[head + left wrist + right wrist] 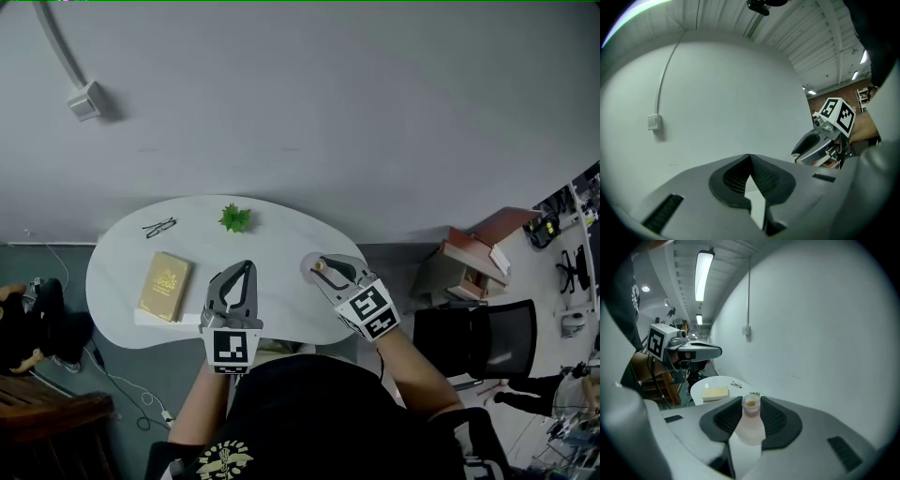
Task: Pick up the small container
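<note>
Overhead, a person in a black shirt stands at the near edge of a white, kidney-shaped counter point(281, 234) with a two-jaw tool in each hand. The right gripper point(751, 411) has its jaws clenched on the small container point(751, 425), a cloudy translucent pot with something orange-yellow showing at its open top. It sits upright between the ribbed black pads and is held in the air above the right end of the counter. The left gripper point(750, 157) has nothing in it and its jaws are drawn together, tips touching; it hangs over the near middle of the counter, just left of its partner. Each tool carries a cube of black-and-white square markers. On the counter lie a yellow book point(166, 285) at the near left, its cover stamped with a gold emblem too small to read, a pair of glasses point(159, 227) at the far left and a small green plant point(235, 218) at the far middle. A yellow print on the shirt point(223, 461) cannot be read either. A white switch box point(85, 100) hangs on the grey wall beyond, and a brown box point(473, 246) stands off to the right.
</note>
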A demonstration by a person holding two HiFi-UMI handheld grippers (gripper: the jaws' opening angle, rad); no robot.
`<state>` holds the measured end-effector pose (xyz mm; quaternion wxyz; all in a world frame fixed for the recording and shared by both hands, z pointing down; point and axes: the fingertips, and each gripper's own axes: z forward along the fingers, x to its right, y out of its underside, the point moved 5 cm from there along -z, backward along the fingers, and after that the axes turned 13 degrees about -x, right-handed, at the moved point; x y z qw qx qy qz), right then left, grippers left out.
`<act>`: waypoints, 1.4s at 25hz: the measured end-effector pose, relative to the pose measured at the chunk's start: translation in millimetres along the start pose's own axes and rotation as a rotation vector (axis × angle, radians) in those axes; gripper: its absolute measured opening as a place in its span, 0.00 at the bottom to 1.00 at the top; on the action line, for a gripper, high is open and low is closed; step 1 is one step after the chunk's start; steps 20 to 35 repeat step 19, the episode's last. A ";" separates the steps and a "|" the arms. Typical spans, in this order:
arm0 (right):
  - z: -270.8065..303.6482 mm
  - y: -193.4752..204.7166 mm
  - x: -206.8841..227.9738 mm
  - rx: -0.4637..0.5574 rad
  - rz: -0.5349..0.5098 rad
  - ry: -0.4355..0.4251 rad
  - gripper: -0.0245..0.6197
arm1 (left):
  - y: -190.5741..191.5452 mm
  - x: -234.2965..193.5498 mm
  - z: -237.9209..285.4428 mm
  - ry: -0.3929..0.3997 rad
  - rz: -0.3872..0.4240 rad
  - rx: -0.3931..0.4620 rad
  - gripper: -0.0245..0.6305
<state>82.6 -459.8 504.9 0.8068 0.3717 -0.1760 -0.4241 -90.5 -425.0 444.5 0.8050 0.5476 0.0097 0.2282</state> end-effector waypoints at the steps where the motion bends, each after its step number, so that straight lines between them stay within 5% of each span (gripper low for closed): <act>1: -4.5 -3.5 -0.6 0.010 0.000 0.000 0.25 | -1.2 0.8 -1.9 -0.002 0.002 0.003 0.04; 35: -44.6 -17.9 0.0 0.072 0.014 0.005 0.25 | -7.6 19.4 -21.1 -0.008 0.007 0.009 0.04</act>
